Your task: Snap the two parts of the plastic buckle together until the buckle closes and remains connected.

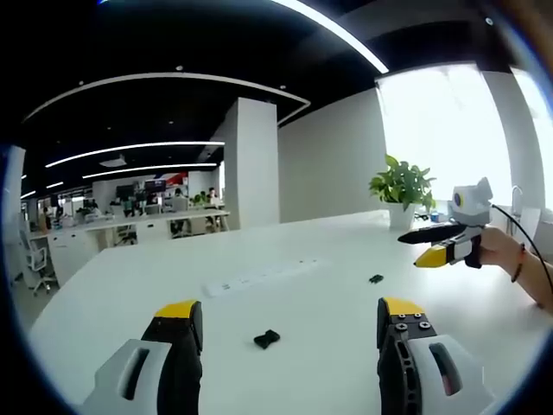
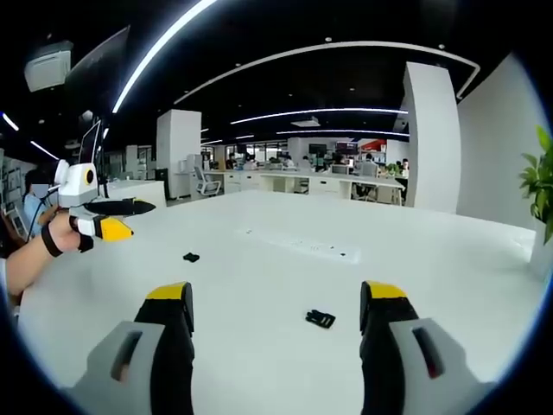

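Observation:
Two small black buckle parts lie apart on the white table (image 1: 130,294). In the left gripper view, one buckle part (image 1: 267,339) rests just ahead of my left gripper (image 1: 289,313), between its wide-open yellow-tipped jaws. The second buckle part (image 1: 376,278) sits farther off to the right. The right gripper (image 1: 436,246), held in a hand, hovers above the table's right side. In the right gripper view, my right gripper (image 2: 276,296) is open, with a buckle part (image 2: 320,318) close ahead of it on the table (image 2: 449,285). The other buckle part (image 2: 191,257) lies farther left, near the hand-held left gripper (image 2: 108,220).
A white power strip (image 1: 259,277) (image 2: 302,246) lies across the table's middle. A potted plant (image 1: 402,186) (image 2: 540,186) stands at the far edge by a bright window. Behind the table are a white pillar (image 1: 255,160), office desks and chairs.

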Tool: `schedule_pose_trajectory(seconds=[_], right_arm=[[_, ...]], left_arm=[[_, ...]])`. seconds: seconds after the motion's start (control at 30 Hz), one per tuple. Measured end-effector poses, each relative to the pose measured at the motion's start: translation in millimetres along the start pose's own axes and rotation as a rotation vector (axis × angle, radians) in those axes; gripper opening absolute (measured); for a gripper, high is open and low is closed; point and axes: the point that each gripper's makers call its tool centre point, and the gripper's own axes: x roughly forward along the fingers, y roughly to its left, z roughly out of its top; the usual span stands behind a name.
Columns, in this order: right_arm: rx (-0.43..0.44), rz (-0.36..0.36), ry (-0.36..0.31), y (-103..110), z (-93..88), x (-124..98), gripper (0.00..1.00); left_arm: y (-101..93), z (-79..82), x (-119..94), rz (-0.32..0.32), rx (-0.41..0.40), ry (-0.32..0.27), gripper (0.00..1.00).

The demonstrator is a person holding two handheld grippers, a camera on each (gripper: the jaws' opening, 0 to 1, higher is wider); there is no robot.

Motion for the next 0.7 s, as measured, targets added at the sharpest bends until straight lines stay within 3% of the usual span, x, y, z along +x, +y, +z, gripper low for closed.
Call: schedule_pose_trajectory(seconds=[0.7], right_arm=[[0.012, 0.014, -0.007, -1, 6.5, 7, 0.78]], left_arm=[[-3.1, 7.8, 7, -0.016, 0.005, -0.002, 0.84]])
